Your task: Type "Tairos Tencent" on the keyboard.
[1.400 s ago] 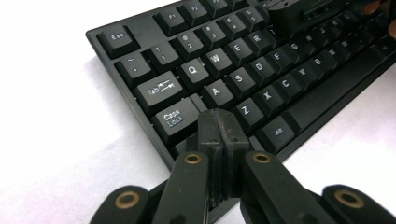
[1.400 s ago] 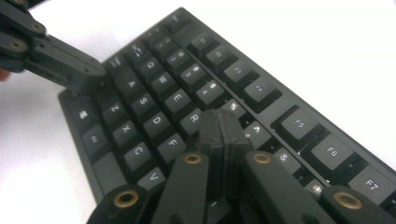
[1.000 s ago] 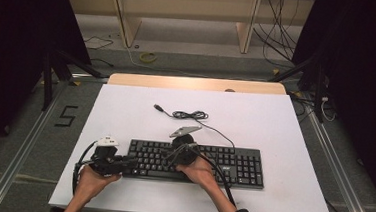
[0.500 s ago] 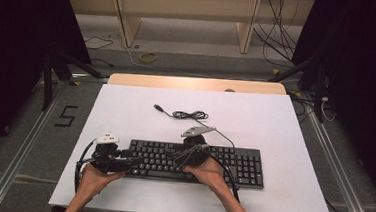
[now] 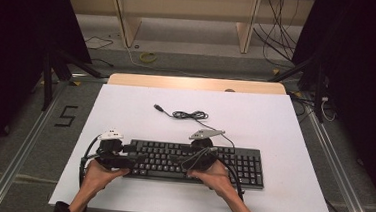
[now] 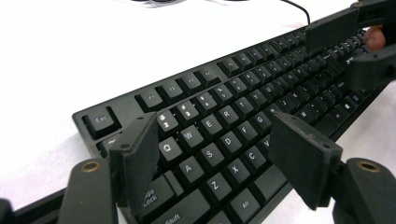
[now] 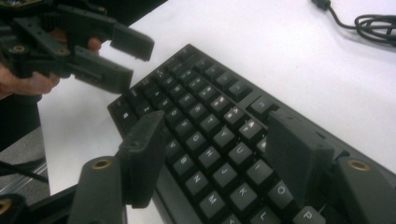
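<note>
Keyboard [image 5: 192,161], near edge of table [image 5: 275,122]: your left gripper [image 6: 215,158] and right gripper [image 7: 219,158], jaws just opened wide and empty, straddle it — lifting carelessly could snag keys.

A black keyboard [image 5: 194,162] with white lettering is lying on the white desk [image 5: 284,128]. At twelve o'clock from it, a black cable [image 5: 188,115] is showing. Both claws are looking black.

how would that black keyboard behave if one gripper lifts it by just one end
The keyboard looks like a long rigid slab, so it would likely stay stiff but tilt, its far end dragging on the white table. Lying flat and wide, it probably slides rather than tips when pushed. Its trailing cable looks floppy and would likely drag behind.
</note>
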The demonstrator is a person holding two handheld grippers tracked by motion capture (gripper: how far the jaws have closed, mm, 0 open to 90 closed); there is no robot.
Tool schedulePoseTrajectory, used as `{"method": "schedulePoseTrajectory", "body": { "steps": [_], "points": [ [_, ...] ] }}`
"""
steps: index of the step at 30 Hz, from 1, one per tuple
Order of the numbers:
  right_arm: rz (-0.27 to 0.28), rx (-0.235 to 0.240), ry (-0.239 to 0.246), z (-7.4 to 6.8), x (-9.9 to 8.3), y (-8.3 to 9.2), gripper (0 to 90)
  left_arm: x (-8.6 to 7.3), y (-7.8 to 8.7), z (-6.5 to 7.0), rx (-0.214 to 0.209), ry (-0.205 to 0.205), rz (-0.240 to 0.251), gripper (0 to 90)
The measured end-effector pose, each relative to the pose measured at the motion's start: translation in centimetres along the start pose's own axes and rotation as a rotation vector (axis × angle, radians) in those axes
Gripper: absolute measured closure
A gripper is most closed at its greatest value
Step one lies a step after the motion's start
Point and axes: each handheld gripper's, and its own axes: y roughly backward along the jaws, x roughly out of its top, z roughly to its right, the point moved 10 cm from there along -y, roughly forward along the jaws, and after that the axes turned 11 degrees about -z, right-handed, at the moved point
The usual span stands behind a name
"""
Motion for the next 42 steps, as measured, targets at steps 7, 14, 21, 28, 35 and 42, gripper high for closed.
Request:
{"method": "schedulePoseTrajectory", "body": {
  "steps": [7,14,21,28,35,42],
  "points": [
    [0.022,0.000,-0.001,-0.1,-0.2,0.6,34.7,0.4,-0.5,-0.1,0.003,-0.006,-0.006,32.1],
    [0.039,0.007,0.007,-0.4,-0.5,1.2,33.0,0.8,-0.8,-0.2,-0.005,-0.008,-0.021,36.2],
    [0.040,0.012,0.017,-0.7,-0.7,1.5,31.1,1.0,-1.4,0.1,0.013,-0.040,-0.064,46.4],
    [0.045,0.006,0.032,-0.9,-0.8,1.7,31.2,1.1,-2.2,0.0,0.021,-0.049,-0.110,61.6],
    [0.041,-0.005,0.035,-0.8,-1.1,2.0,31.3,1.3,-3.2,0.3,0.028,-0.071,-0.151,76.8],
    [0.049,-0.006,0.032,-0.6,-1.3,2.4,31.4,1.4,-3.8,0.4,0.028,-0.091,-0.172,86.5]
  ]
}}
